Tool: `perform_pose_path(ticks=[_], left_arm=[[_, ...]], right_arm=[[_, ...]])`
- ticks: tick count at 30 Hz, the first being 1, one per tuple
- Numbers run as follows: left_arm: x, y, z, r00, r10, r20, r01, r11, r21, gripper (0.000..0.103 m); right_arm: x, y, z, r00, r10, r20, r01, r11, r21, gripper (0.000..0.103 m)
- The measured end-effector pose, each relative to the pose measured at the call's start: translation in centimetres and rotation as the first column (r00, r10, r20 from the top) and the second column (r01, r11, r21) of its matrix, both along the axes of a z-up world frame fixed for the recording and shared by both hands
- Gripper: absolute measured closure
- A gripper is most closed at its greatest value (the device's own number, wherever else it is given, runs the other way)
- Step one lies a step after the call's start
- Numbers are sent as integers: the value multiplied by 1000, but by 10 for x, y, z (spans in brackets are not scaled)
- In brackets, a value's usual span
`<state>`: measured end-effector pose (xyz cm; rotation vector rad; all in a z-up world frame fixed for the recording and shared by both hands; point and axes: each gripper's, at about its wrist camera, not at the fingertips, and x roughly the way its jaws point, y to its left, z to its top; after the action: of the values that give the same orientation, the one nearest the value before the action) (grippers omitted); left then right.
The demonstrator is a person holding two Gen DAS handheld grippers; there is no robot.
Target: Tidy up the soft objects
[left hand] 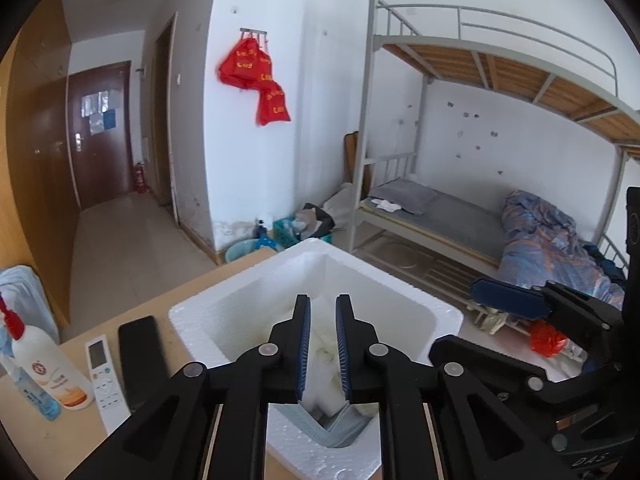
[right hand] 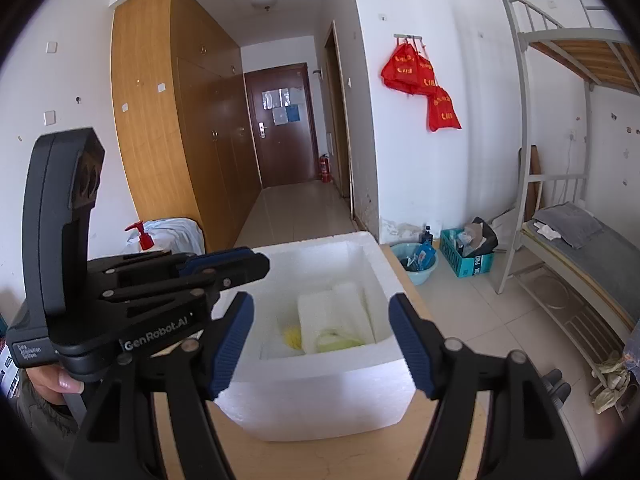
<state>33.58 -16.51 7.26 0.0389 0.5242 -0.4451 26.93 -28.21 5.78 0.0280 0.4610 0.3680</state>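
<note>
Left wrist view: my left gripper [left hand: 323, 344] hangs over the white foam box [left hand: 444, 316] on the wooden table [left hand: 192, 292], jaws a narrow gap apart and gripping nothing; white soft cloth [left hand: 326, 376] lies in the box below them. A remote [left hand: 105, 376] lies just left of the box. Right wrist view: my right gripper [right hand: 324, 344] stands wide open and empty above the box's near wall [right hand: 320, 396]; folded white cloth [right hand: 332, 316] rests inside.

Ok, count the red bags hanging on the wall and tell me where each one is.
3 red bags hang from the wall rack: one at the upper left, one just right of it and partly overlapping, and one lowest at the right. Another could hide behind the cluster.
</note>
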Motion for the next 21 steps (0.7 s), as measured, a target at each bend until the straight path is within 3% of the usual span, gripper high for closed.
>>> perform_pose_path(ticks=[2, 5, 7, 21], left_arm=[[-1, 3, 0, 1000, 5, -2, -5, 1000, -10, 60], [-4, 10, 3, 999, 32, 19, -31, 999, -33, 40], [-5, 13, 5, 999, 45, 22, -44, 998, -34, 35], [-26, 25, 14, 996, 69, 61, -68, 997, -31, 34]], right_arm=[[1, 0, 0, 1000, 0, -1, 0, 1000, 1, 29], [1, 0, 0, 1000, -3, 0, 3, 1000, -3, 29], [2, -1, 0, 1000, 2, -3, -2, 1000, 3, 29], [1, 8, 0, 1000, 28, -2, -28, 1000, -4, 29]])
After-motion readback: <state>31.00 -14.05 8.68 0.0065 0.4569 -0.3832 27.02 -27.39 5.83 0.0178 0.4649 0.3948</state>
